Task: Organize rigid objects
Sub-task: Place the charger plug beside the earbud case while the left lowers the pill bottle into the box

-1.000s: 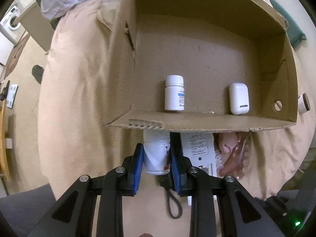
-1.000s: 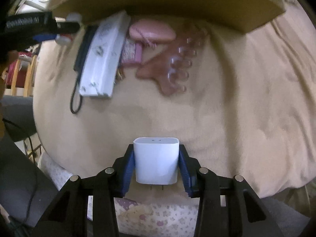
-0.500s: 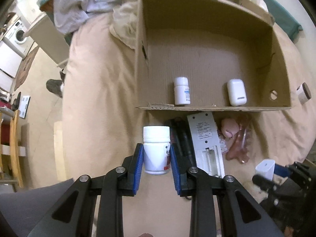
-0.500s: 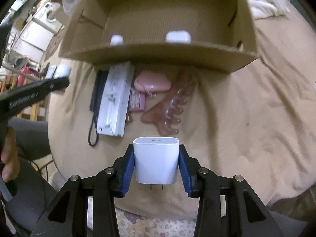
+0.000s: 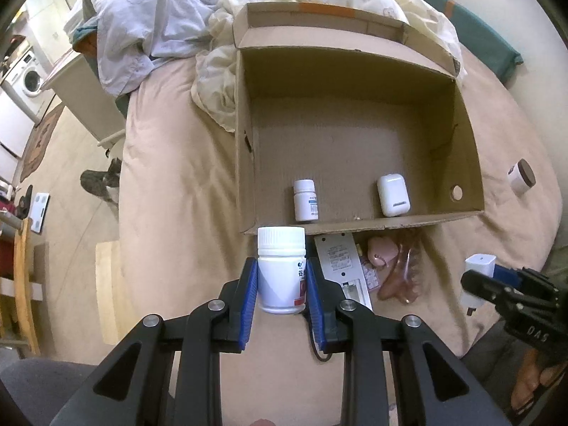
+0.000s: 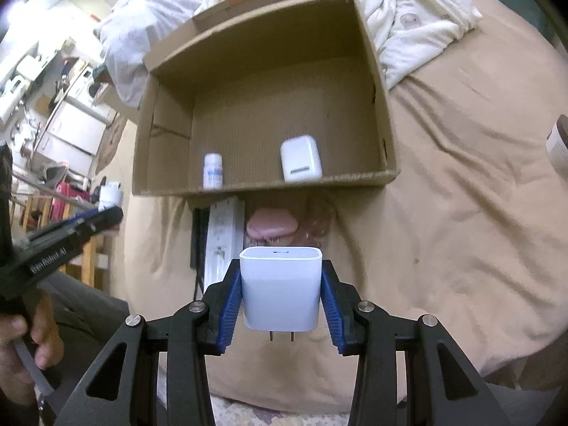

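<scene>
My left gripper (image 5: pixel 281 280) is shut on a white pill bottle (image 5: pixel 281 269), held in the air just in front of the near wall of an open cardboard box (image 5: pixel 362 226). My right gripper (image 6: pixel 281 293) is shut on a white plug charger (image 6: pixel 280 289), held above the bed in front of the same box (image 6: pixel 269 186). Inside the box stand a small white bottle (image 5: pixel 305 200) and a white earbud case (image 5: pixel 393 195); both show in the right wrist view, the bottle (image 6: pixel 213 170) and the case (image 6: pixel 300 158). The right gripper with the charger (image 5: pixel 478 273) shows at the left view's right edge.
In front of the box lie a white power strip (image 5: pixel 343 266), a pink comb-like item (image 5: pixel 381 252) and a clear pink claw clip (image 5: pixel 403 277). A small brown-lidded jar (image 5: pixel 521 180) lies right of the box. Crumpled bedding (image 5: pixel 149 17) lies behind it. The bed edge drops to the floor at left.
Both grippers have risen and pulled back from the box with their objects still held. The box interior now shows from above in both views.
</scene>
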Demonstrator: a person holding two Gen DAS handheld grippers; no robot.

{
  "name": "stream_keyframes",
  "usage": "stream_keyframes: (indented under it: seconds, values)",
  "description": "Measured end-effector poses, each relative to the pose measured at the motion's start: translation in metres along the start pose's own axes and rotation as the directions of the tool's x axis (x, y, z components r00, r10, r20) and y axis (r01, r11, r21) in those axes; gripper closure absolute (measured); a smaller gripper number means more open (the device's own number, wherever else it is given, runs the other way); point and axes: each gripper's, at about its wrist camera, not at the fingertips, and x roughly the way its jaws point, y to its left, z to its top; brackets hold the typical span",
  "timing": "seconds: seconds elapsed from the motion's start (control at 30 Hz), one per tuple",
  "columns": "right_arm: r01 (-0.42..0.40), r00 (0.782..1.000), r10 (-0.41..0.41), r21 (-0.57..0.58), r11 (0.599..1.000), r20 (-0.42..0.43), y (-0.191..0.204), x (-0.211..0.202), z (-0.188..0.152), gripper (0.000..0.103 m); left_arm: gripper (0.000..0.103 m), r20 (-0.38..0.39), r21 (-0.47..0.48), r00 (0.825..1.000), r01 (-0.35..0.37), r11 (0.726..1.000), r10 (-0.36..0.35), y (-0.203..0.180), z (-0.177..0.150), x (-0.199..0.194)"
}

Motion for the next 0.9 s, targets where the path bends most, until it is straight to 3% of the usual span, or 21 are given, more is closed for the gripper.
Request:
stream_keyframes:
  seconds: [0.47,0.9]
  values:
    - [0.014,0.995,-0.01,-0.036,0.999,0.098,0.012,-0.027,0.065,0.059,0.079,0.053,0.049,0.998,0.01,0.999,-0.013,-0.015,0.049,0.006]
    - [0.019,0.997,-0.014,-0.068,0.998,0.079,0.02,0.01,0.111,0.059,0.079,0.037,0.088,0.999,0.009,0.996,-0.013,-0.035,0.079,0.051]
